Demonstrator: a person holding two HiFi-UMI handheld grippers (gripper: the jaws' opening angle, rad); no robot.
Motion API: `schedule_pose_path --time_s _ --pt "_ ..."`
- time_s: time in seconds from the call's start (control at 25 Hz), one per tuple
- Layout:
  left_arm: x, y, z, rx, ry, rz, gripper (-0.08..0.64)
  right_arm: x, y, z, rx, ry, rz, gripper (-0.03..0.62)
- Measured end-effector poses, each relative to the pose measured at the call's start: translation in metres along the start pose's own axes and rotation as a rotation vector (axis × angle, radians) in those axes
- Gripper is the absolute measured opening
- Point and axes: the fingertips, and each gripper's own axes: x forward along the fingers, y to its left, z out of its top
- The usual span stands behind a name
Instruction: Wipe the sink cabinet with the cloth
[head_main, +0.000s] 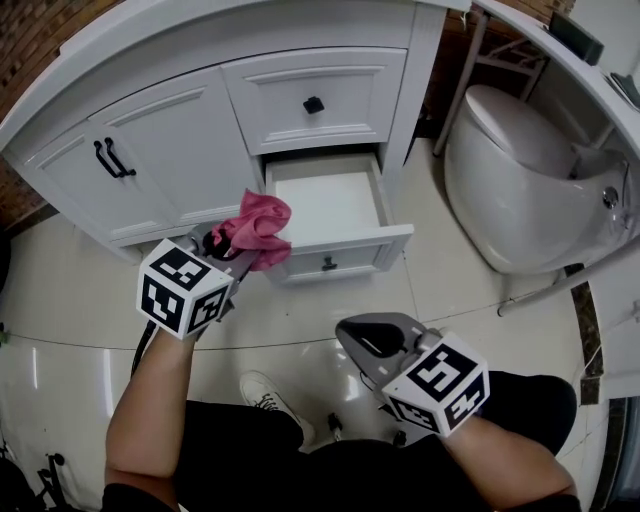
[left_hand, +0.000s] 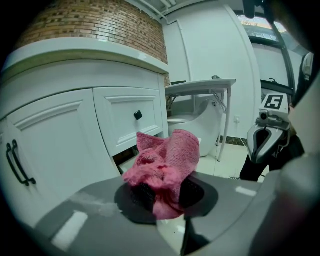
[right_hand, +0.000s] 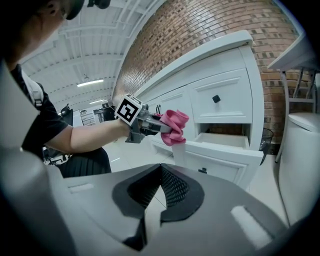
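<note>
A crumpled pink cloth (head_main: 256, 228) (left_hand: 167, 162) (right_hand: 174, 127) is pinched in my left gripper (head_main: 226, 256) (left_hand: 162, 192), which is shut on it. Cloth and gripper hang just in front of the left corner of the open bottom drawer (head_main: 330, 205) (right_hand: 225, 146) of the white sink cabinet (head_main: 190, 110) (left_hand: 55, 135). I cannot tell whether the cloth touches the drawer's front. My right gripper (head_main: 362, 343) (right_hand: 160, 172) is lower and nearer to me, over the floor. Its jaws are shut with nothing between them.
A white toilet (head_main: 520, 185) stands right of the cabinet. The upper drawer with a black knob (head_main: 314, 104) is closed; the cabinet door has black handles (head_main: 113, 158). Glossy tiled floor (head_main: 80, 300) lies below, and a white shoe (head_main: 268, 392) shows near my legs.
</note>
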Motion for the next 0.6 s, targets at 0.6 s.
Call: schedule_pose_path --time_s 0.6 --pt "0.114 -0.17 0.059 -0.141 -0.337 -0.165 0.091 -0.053 -0.022 -0.027 0.011 -0.058 -0.031 0.005"
